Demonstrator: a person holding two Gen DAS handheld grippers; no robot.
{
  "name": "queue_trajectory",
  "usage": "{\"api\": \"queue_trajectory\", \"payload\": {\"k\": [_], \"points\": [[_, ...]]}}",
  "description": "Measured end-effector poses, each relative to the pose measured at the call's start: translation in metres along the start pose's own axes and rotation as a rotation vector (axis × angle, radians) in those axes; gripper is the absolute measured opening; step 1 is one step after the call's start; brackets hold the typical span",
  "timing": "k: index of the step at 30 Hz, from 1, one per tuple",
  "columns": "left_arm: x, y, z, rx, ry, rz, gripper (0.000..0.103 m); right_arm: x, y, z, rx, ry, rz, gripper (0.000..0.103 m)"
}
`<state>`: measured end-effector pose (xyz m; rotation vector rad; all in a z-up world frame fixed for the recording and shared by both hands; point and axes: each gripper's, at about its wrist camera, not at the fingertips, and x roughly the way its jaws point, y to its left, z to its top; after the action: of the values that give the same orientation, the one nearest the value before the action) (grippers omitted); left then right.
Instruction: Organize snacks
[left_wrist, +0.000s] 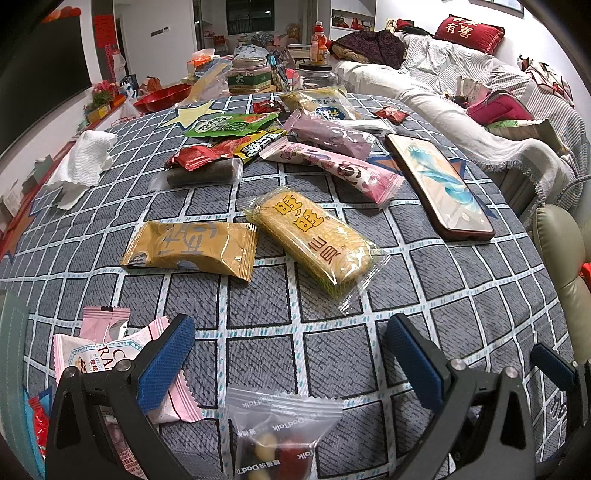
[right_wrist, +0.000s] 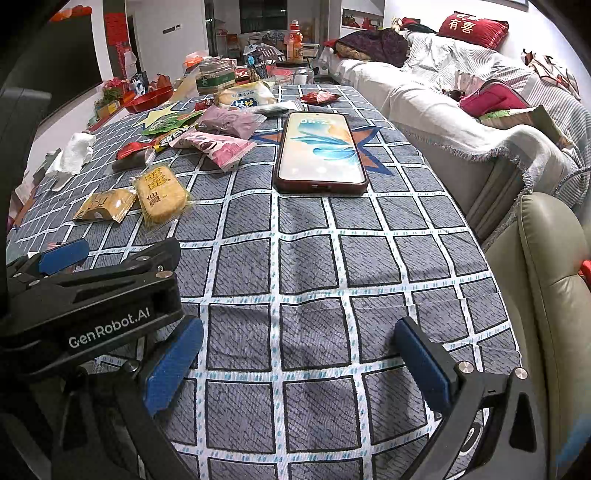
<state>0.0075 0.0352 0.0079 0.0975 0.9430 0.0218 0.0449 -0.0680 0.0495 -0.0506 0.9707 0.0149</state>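
Snack packets lie scattered on a grey checked tablecloth (left_wrist: 325, 354). A yellow rice-cracker pack (left_wrist: 314, 236) and a gold wrapper (left_wrist: 192, 247) lie ahead of my left gripper (left_wrist: 291, 354), which is open and holds nothing. A clear zip bag of candies (left_wrist: 280, 435) sits between its fingers, near the camera. Pink nougat packets (left_wrist: 110, 350) lie under its left finger. Farther off are pink (left_wrist: 332, 166), purple (left_wrist: 328, 133), green (left_wrist: 232, 123) and red (left_wrist: 199, 155) packets. My right gripper (right_wrist: 299, 354) is open over bare cloth. The left gripper's body (right_wrist: 92, 295) shows at its left.
A phone in a red case (right_wrist: 321, 151) lies face up on the table. A white tissue (left_wrist: 81, 162), a red bowl (left_wrist: 162, 98), jars (left_wrist: 249, 74) and bottles crowd the far end. A sofa with blankets (right_wrist: 461, 110) runs along the right, a beige chair (right_wrist: 546, 277) beside the table edge.
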Motion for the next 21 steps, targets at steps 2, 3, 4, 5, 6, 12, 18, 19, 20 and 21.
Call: {"api": "queue_trajectory", "payload": {"k": [2, 3, 4, 5, 6, 12, 18, 19, 20, 21], "points": [[0.0017, 0.0001, -0.0009, 0.0, 0.0, 0.001, 0.103, 0.0, 0.0, -0.0001, 0.0, 0.0, 0.0, 0.103], [0.0, 0.0, 0.0, 0.0, -0.001, 0.001, 0.103, 0.0, 0.0, 0.0, 0.0, 0.0, 0.0, 0.103], [0.0009, 0.0, -0.0004, 0.001, -0.001, 0.001, 0.103, 0.0, 0.0, -0.0001, 0.0, 0.0, 0.0, 0.103], [0.0, 0.0, 0.0, 0.001, -0.001, 0.001, 0.103, 0.0, 0.0, 0.0002, 0.0, 0.0, 0.0, 0.103], [0.0017, 0.0001, -0.0009, 0.001, -0.001, 0.002, 0.103, 0.0, 0.0, -0.0001, 0.0, 0.0, 0.0, 0.103], [0.0016, 0.0001, -0.0008, 0.002, -0.002, 0.004, 0.103, 0.0, 0.0, 0.0, 0.0, 0.0, 0.0, 0.103], [-0.0002, -0.0001, 0.0001, 0.004, -0.003, 0.005, 0.103, 0.0001, 0.0, -0.0002, 0.0, 0.0, 0.0, 0.103], [0.0007, -0.0001, -0.0004, 0.004, -0.003, 0.006, 0.103, 0.0001, -0.0001, -0.0001, 0.0, 0.0, 0.0, 0.103], [-0.0001, -0.0001, 0.0001, 0.004, -0.003, 0.006, 0.103, 0.0001, 0.0, -0.0002, 0.0, 0.0, 0.0, 0.103], [0.0015, 0.0, -0.0008, 0.004, -0.004, 0.006, 0.103, 0.0001, 0.0, -0.0004, 0.0, 0.0, 0.0, 0.103]]}}
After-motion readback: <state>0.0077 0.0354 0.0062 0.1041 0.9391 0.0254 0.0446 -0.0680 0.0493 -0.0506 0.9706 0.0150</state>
